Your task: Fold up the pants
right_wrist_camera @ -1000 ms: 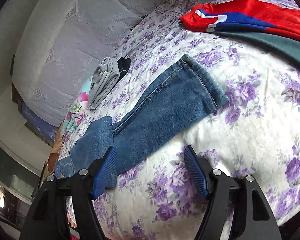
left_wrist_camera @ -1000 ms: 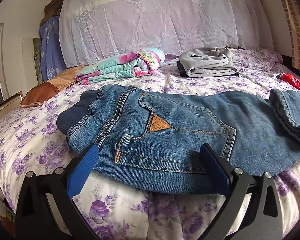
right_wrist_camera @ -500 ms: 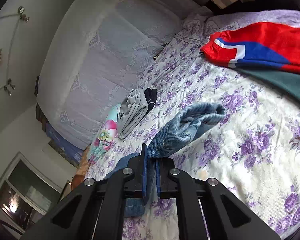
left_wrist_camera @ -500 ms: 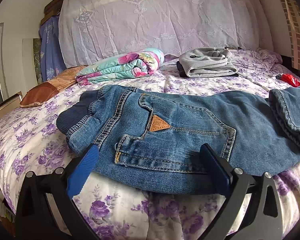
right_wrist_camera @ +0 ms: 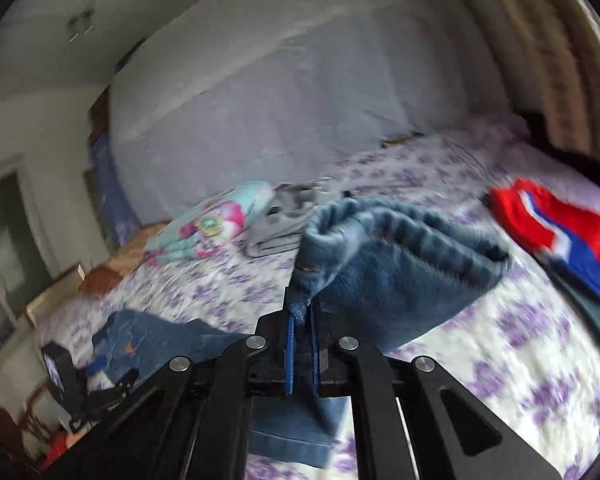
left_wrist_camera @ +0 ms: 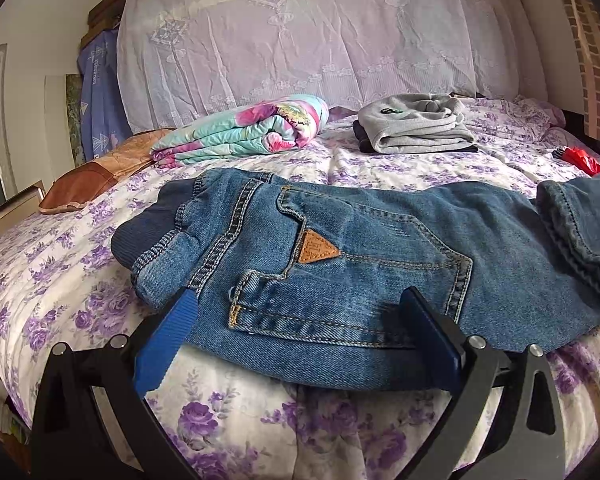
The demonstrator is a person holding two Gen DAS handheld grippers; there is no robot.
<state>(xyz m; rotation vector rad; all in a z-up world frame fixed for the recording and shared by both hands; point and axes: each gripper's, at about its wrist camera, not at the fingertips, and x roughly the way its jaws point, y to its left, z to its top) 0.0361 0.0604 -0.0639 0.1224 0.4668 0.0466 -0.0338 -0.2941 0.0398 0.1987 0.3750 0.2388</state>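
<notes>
Blue jeans (left_wrist_camera: pixel 372 248) lie flat on the flowered bed, waistband to the left, a back pocket with a tan triangle patch facing up. My left gripper (left_wrist_camera: pixel 300 324) stands open at the near edge of the seat, one blue pad either side of the pocket's lower seam. The turned-back leg end (left_wrist_camera: pixel 580 232) shows at the right of this view. In the blurred right wrist view my right gripper (right_wrist_camera: pixel 300 320) is shut on the jeans' leg end (right_wrist_camera: pixel 400 264), which hangs raised above the sheet. The waist part (right_wrist_camera: pixel 148 336) and the left gripper (right_wrist_camera: pixel 96 376) lie at the lower left.
A rolled floral blanket (left_wrist_camera: pixel 252 128) and folded grey clothes (left_wrist_camera: pixel 416 128) sit near the lace-covered headboard (left_wrist_camera: pixel 320 32). A brown pillow (left_wrist_camera: pixel 92 176) lies at the far left. A red and blue garment (right_wrist_camera: pixel 560 232) is spread on the bed's right side.
The right gripper closed on the leg end, lifted it off the sheet and rolled while carrying it toward the waist. The left gripper stayed open in place.
</notes>
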